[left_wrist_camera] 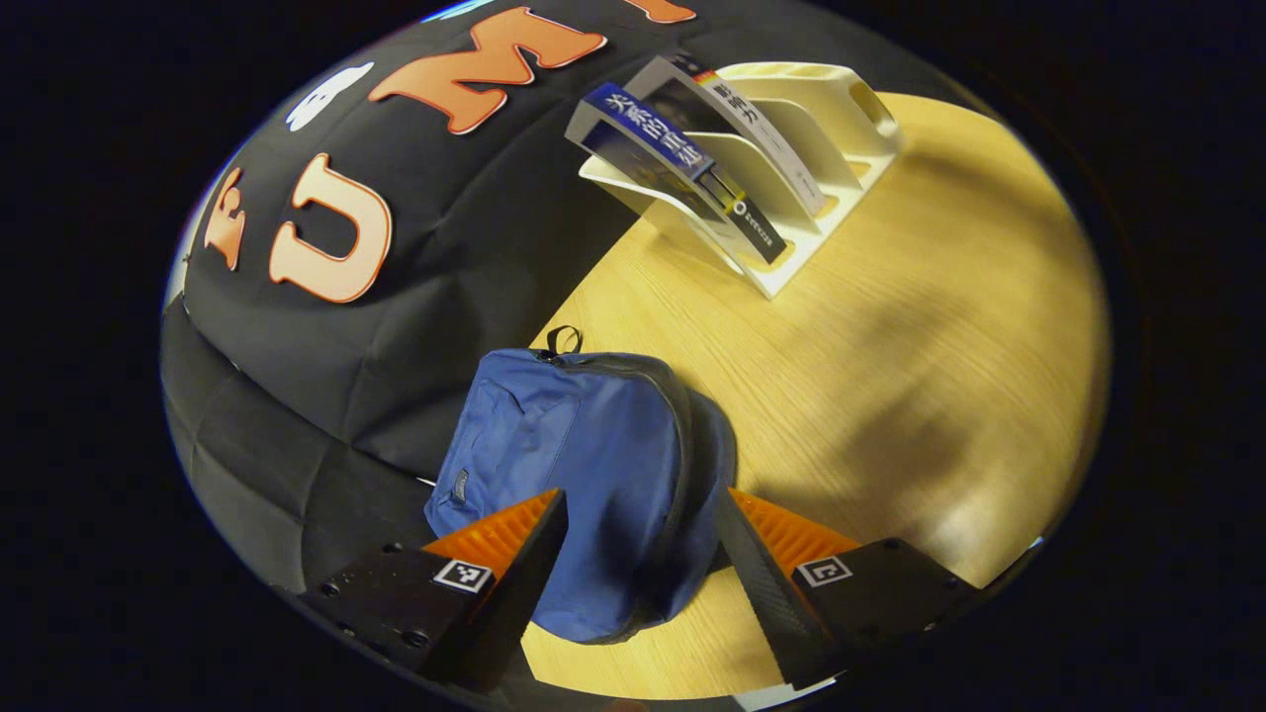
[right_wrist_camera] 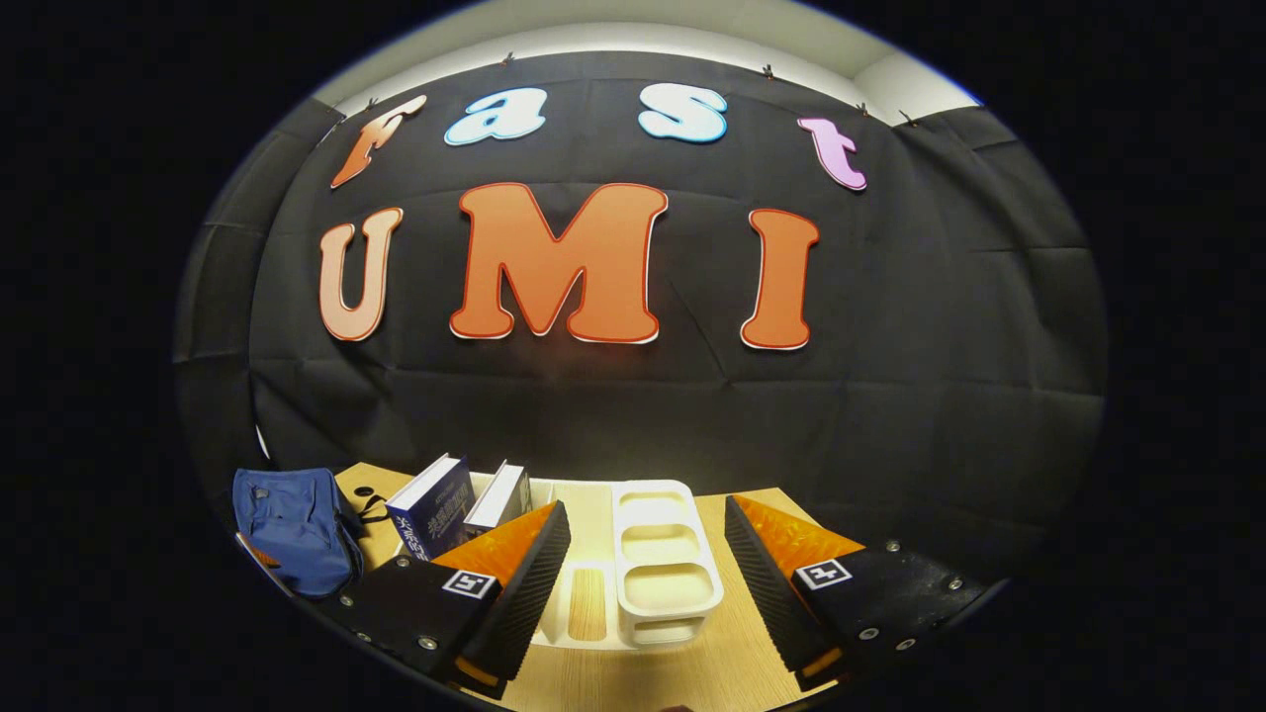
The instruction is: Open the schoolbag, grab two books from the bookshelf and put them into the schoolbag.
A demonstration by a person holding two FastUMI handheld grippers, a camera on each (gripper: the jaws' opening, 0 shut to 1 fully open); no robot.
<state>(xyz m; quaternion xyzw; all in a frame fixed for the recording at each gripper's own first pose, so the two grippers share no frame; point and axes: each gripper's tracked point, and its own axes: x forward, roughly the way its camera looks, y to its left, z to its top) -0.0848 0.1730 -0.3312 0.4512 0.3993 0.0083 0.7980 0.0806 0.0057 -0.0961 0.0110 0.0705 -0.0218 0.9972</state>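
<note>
Schoolbag [left_wrist_camera: 584, 475] sits closest in the left gripper view, blue, zip looks shut all round, lying on the table [left_wrist_camera: 890, 376] against the booth wall. Left hand-held gripper [left_wrist_camera: 641, 534] hangs just above it with fingers spread wide, one on each side of the bag's near end, nothing pinched. Judged step: opening the bag, not yet begun. To do it well, left gripper should drop onto the zipper pull or the fabric right by the zip line, pinch firmly, and draw along the curve of the zip while the bag is pinned so it does not slide on the smooth wood. Pull tab itself is too small to locate; a black loop handle [left_wrist_camera: 564, 339] sticks up at the far top edge. Contents of bag are hidden.

Right hand-held gripper [right_wrist_camera: 648, 554] is also spread, empty, pointing over the bookshelf [right_wrist_camera: 663, 583], well apart from the bag. It could brace the bag's top.

Farther back, the bookshelf is a white slotted rack on the table. Two books stand tilted in its slots at one end: a blue-covered book [left_wrist_camera: 682, 168] and a grey-spined book [left_wrist_camera: 752, 129] beside it. Remaining slots look empty. Both books are untouched; nothing is in the bag from the shelf.
</note>
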